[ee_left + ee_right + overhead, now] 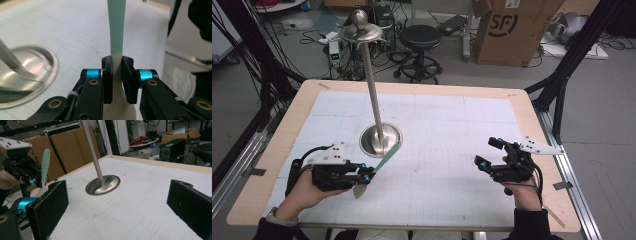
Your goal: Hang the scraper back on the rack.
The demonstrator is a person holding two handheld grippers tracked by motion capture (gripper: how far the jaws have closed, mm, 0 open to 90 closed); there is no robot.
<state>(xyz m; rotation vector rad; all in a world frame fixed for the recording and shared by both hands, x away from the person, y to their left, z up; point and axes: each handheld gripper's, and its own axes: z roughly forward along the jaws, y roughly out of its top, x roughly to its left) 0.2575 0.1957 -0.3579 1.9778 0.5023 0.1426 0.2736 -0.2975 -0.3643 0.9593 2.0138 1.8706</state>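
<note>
While right gripper gapes, left gripper clamps spatula beside stand.

Even, soft overhead light covered the table in the high view, and shadows stayed faint. The metal stand caught glare on its base and top dish. In the left gripper view the stand's base was smeared and blown out with bright reflections, while the spatula went soft toward its far end. The right gripper view was sharper at mid-distance, its own near pads blurred, and the background looked dim and cluttered.
</note>
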